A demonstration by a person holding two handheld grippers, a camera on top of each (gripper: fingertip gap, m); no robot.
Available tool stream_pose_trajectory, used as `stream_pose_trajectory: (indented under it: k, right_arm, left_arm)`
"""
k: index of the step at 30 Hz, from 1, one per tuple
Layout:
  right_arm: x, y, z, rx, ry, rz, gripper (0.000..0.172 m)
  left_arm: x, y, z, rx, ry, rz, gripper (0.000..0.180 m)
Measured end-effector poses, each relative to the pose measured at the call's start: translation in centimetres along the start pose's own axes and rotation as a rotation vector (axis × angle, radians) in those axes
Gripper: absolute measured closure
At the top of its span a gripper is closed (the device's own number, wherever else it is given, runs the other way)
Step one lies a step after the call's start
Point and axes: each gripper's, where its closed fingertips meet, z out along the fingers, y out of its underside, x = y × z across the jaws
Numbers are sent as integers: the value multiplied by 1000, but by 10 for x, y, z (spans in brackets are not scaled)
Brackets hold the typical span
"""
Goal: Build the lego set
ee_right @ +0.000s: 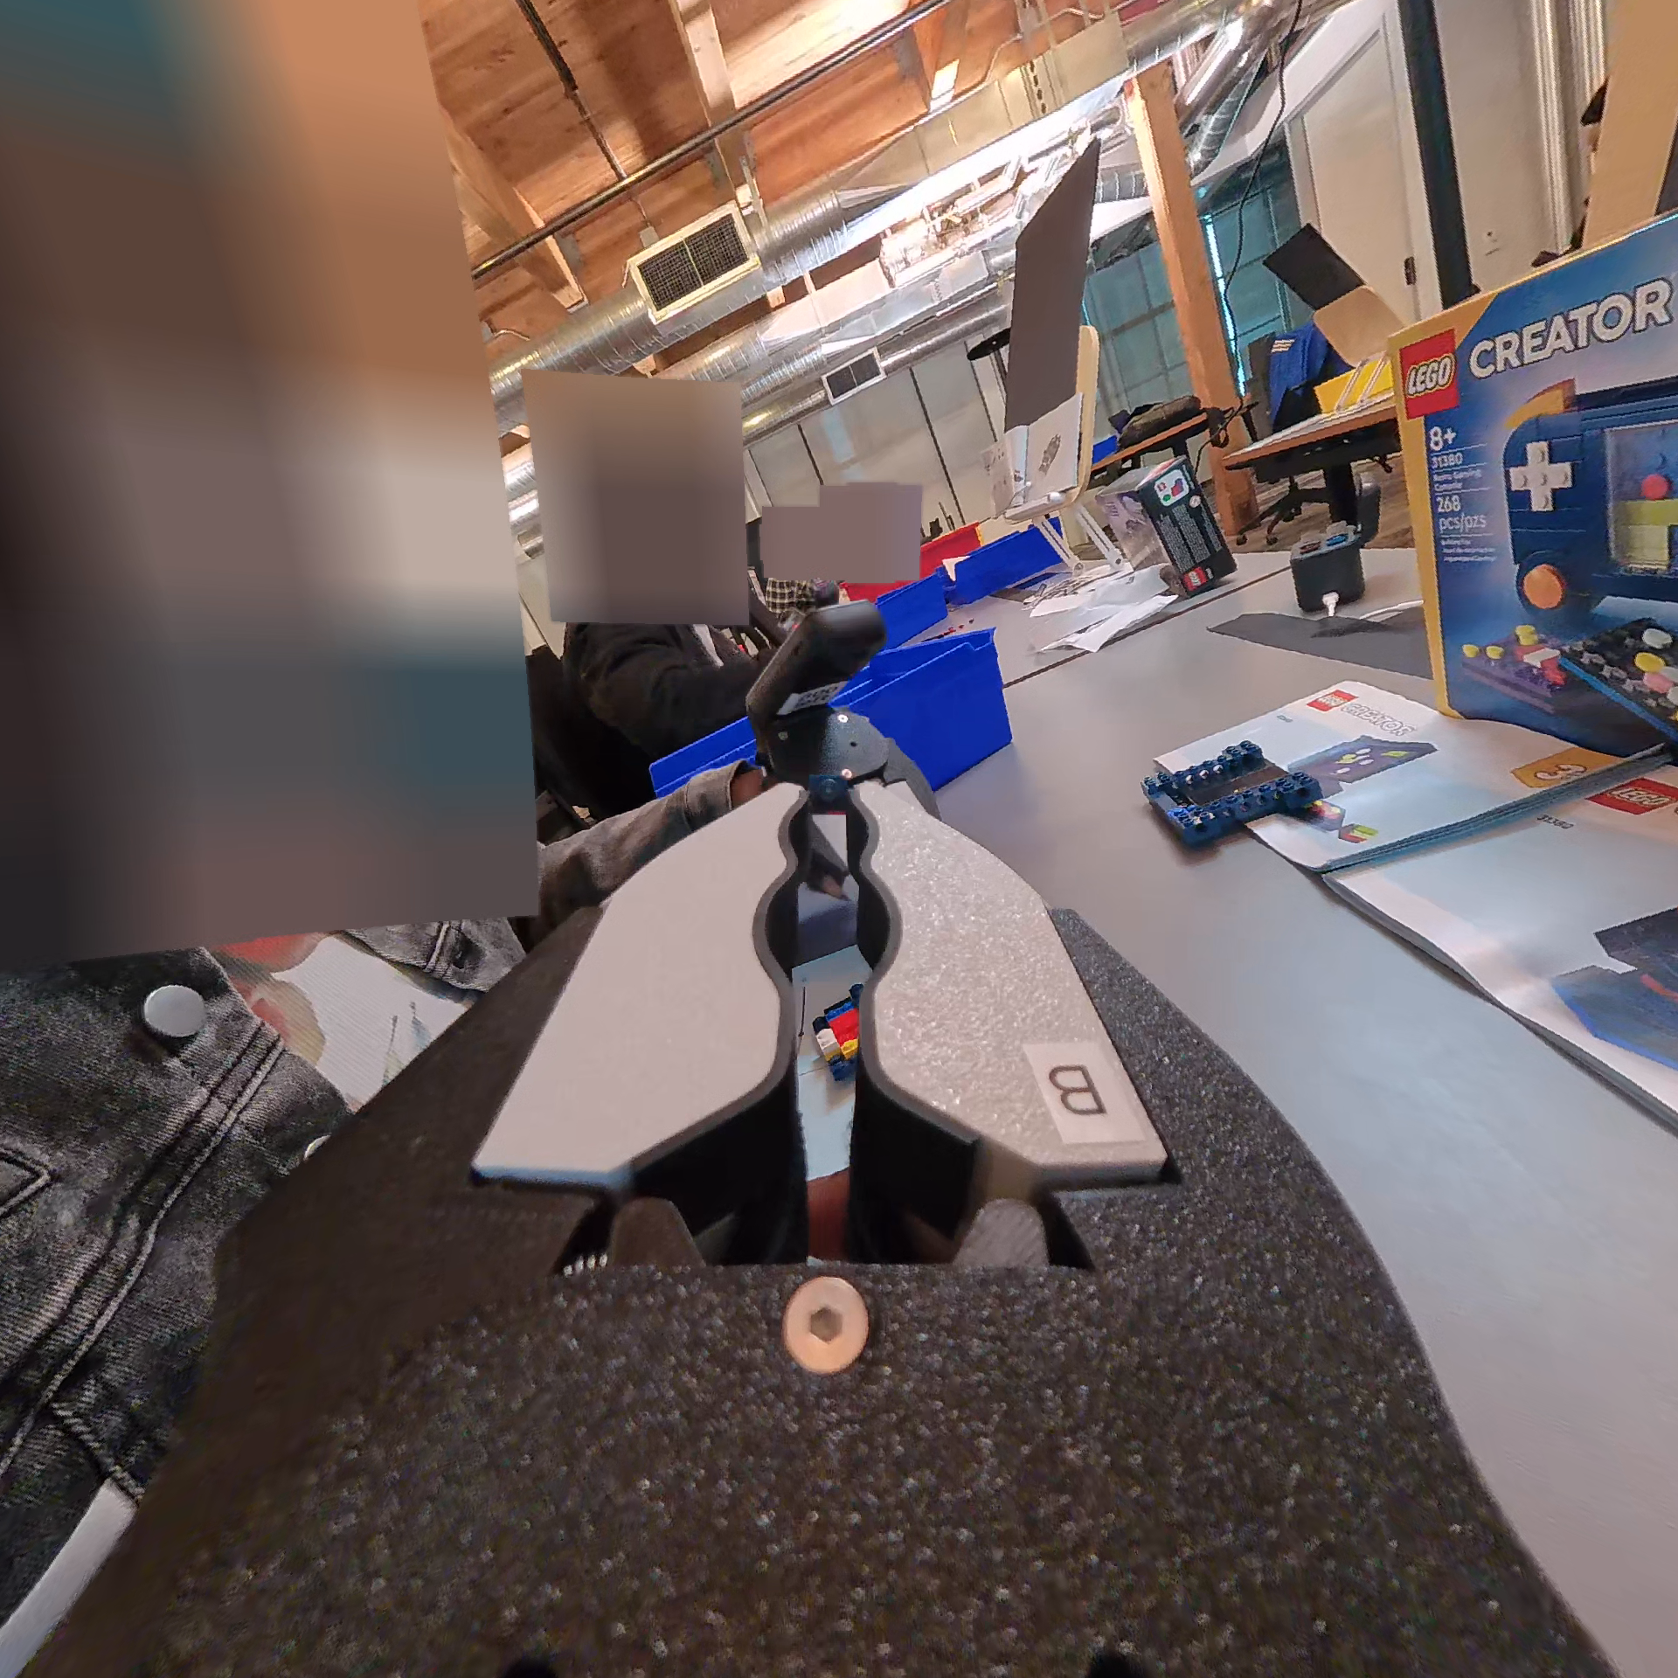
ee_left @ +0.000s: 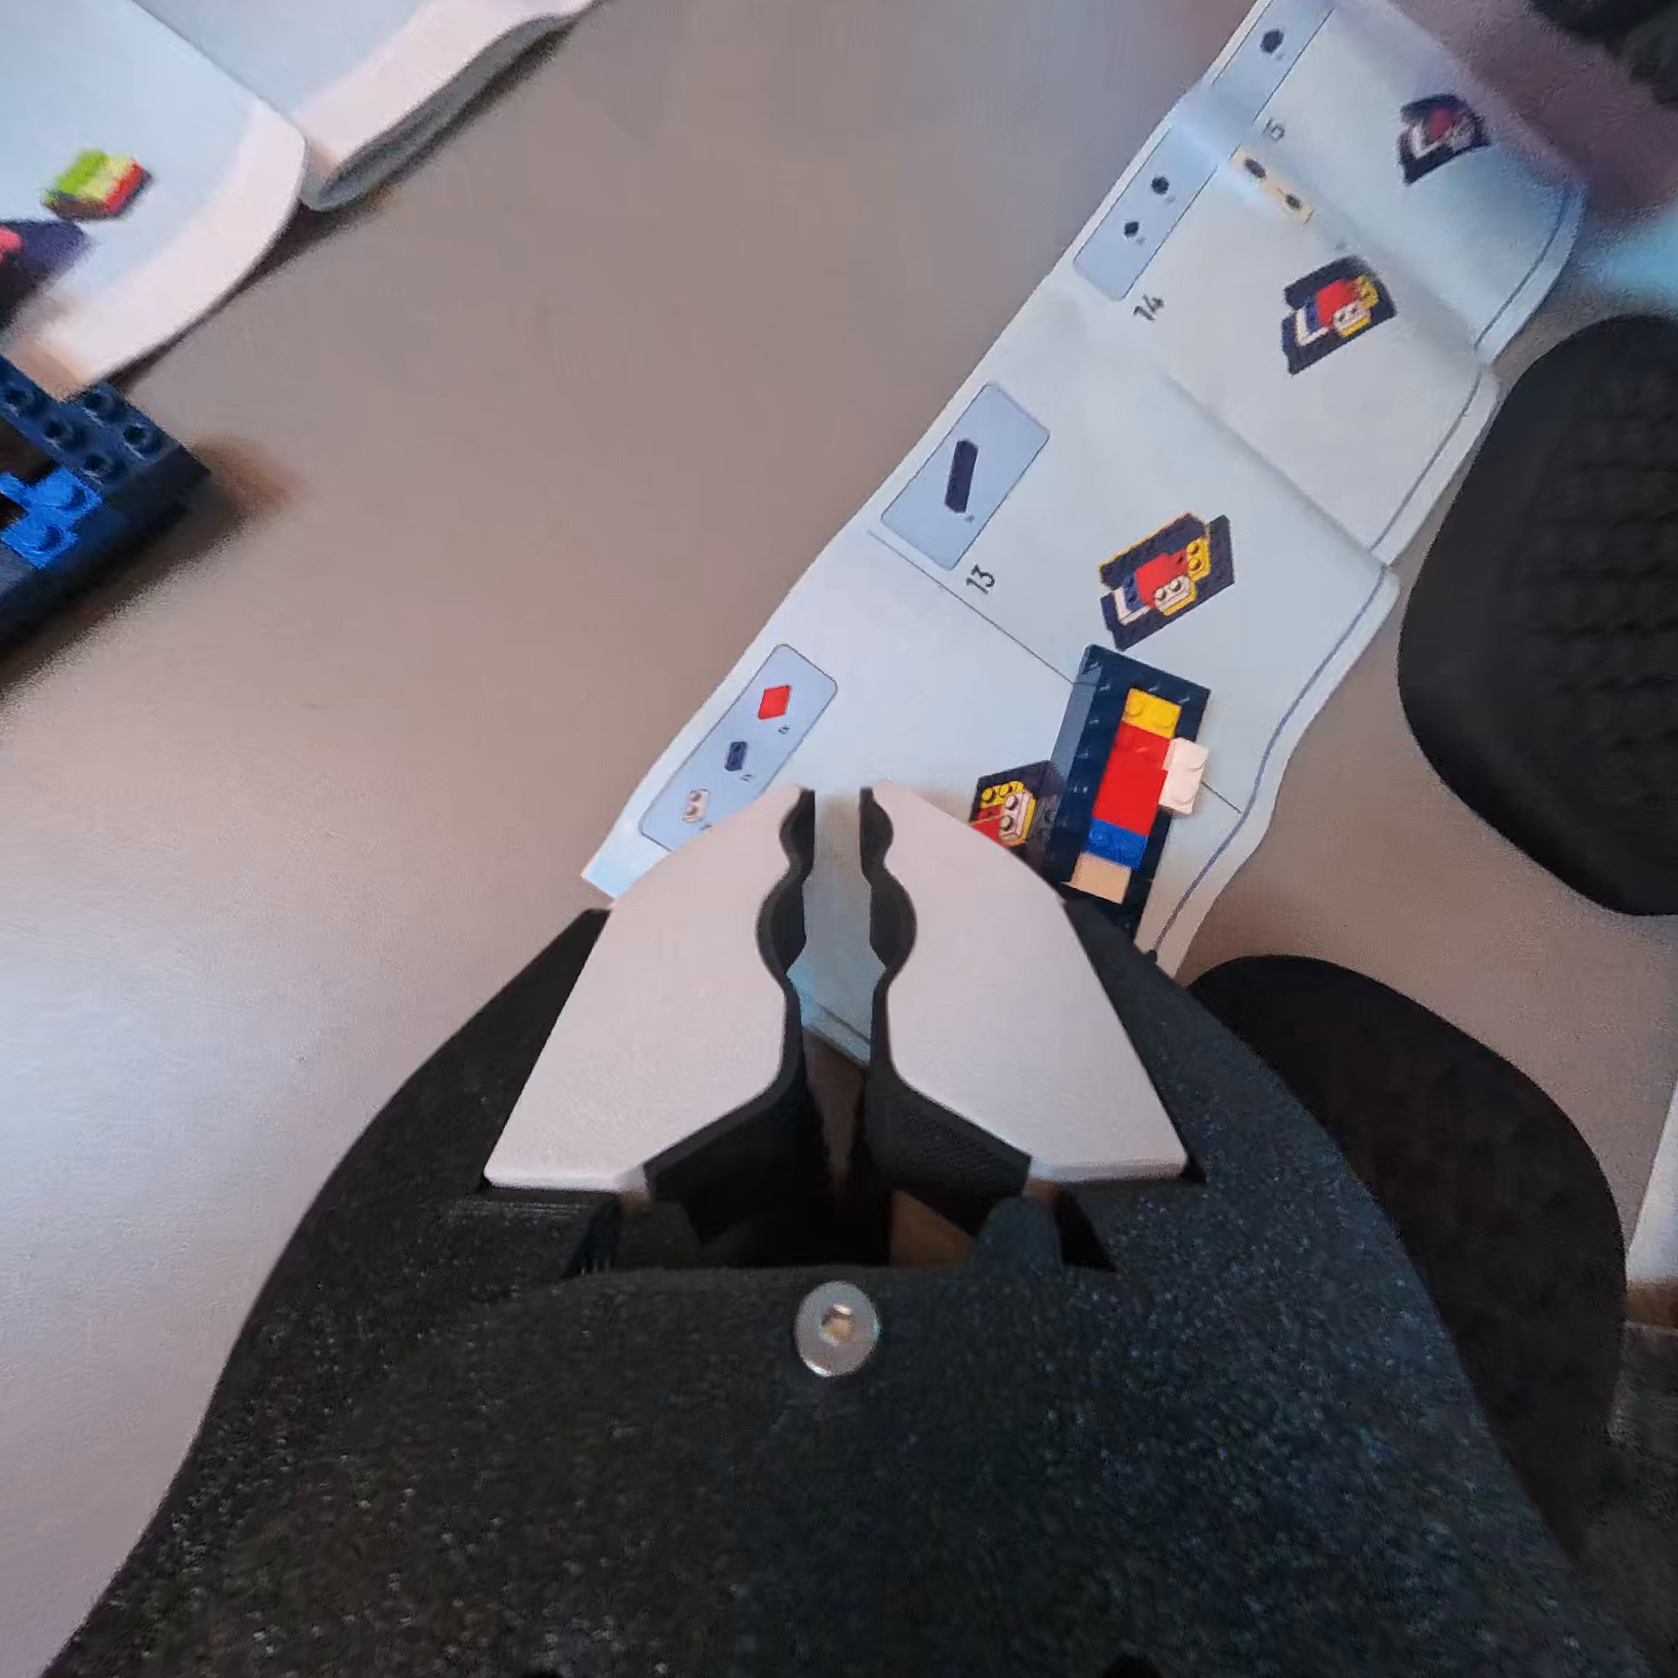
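1. Over the near end of a folded instruction sheet, the left gripper hangs with its grey fingers a narrow slit apart; only pale paper shows between them, so nothing is gripped.
2. Just right of those fingertips a small brick build lies on the sheet: a dark blue plate carrying yellow, red, blue and tan bricks, with a white piece jutting from its side.
3. The right gripper points level across the table, jaws nearly together. In its slit a small blue round part shows at the very tips, but I cannot tell whether the pads press on it or it belongs to the black device behind.
4. Farther off, a dark blue brick frame rests on a booklet beside a toy set box; blue bins stand beyond.
5. The grey table runs long; a denim sleeve fills the left, under timber beams and silver ducts.
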Motion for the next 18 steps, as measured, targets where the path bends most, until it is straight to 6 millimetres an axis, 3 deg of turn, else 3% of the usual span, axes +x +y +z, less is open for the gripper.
stream_pose_trajectory:
  k: [8, 16, 18]
  right_arm:
    - [0, 1, 1, -6, -2, 3, 165]
    - [1, 2, 2, -10, 3, 2, 165]
    - [1, 3, 2, -12, 3, 3, 165]
  left_arm:
    - [5, 2, 2, 18, 23, -18, 171]
    - [15, 7, 4, -6, 14, 71, 170]
    - [16, 16, 6, -56, -12, 115, 168]
